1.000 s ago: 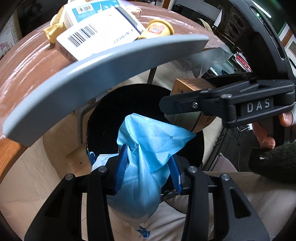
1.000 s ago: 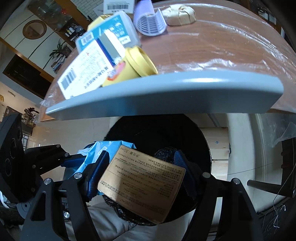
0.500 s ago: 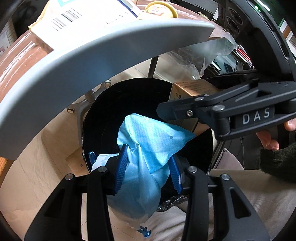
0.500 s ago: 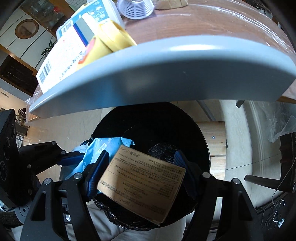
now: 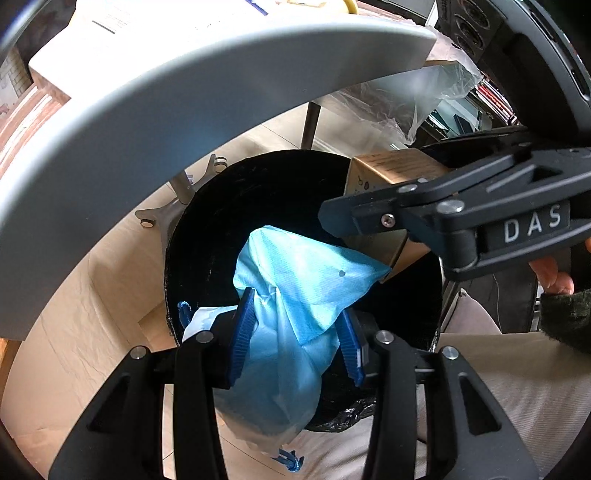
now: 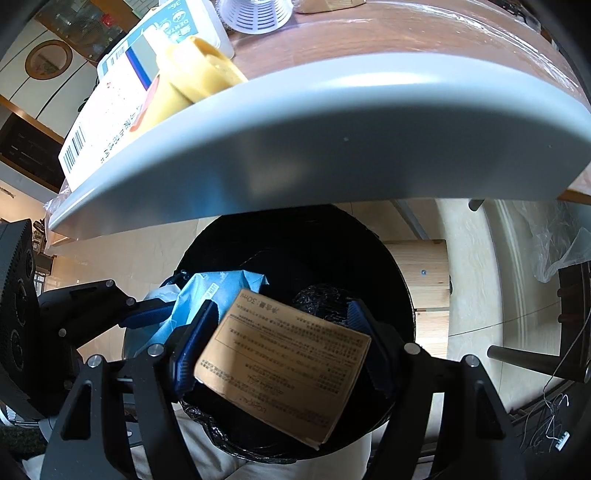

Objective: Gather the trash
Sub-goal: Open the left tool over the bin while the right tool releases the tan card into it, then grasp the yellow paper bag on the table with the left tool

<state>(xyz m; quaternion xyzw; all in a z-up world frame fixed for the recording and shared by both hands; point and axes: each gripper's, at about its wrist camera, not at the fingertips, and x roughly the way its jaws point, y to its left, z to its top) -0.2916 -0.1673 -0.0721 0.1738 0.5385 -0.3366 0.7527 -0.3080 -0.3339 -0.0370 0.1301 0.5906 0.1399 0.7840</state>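
Observation:
My left gripper [image 5: 295,328] is shut on a crumpled light-blue wrapper [image 5: 295,295] and holds it over the mouth of a black-lined round trash bin [image 5: 221,221]. My right gripper [image 6: 282,347] is shut on a brown cardboard box [image 6: 284,362] with printed text, held over the same bin [image 6: 325,240]. In the left wrist view the right gripper [image 5: 369,218] sits at the right with the box [image 5: 388,173] in it. In the right wrist view the left gripper [image 6: 155,314] with the wrapper [image 6: 214,291] sits at the left.
A grey-edged table rim [image 6: 332,147] arches just above the bin. On the table lie a white barcode box [image 6: 107,129], a yellow cup [image 6: 199,70] and a white ribbed cup [image 6: 258,14]. Table legs [image 5: 310,122] and a wooden block [image 6: 421,266] stand beside the bin.
Both grippers have moved down below the table rim and closer over the bin, each still holding its item. The table edge now fills more of the upper views.

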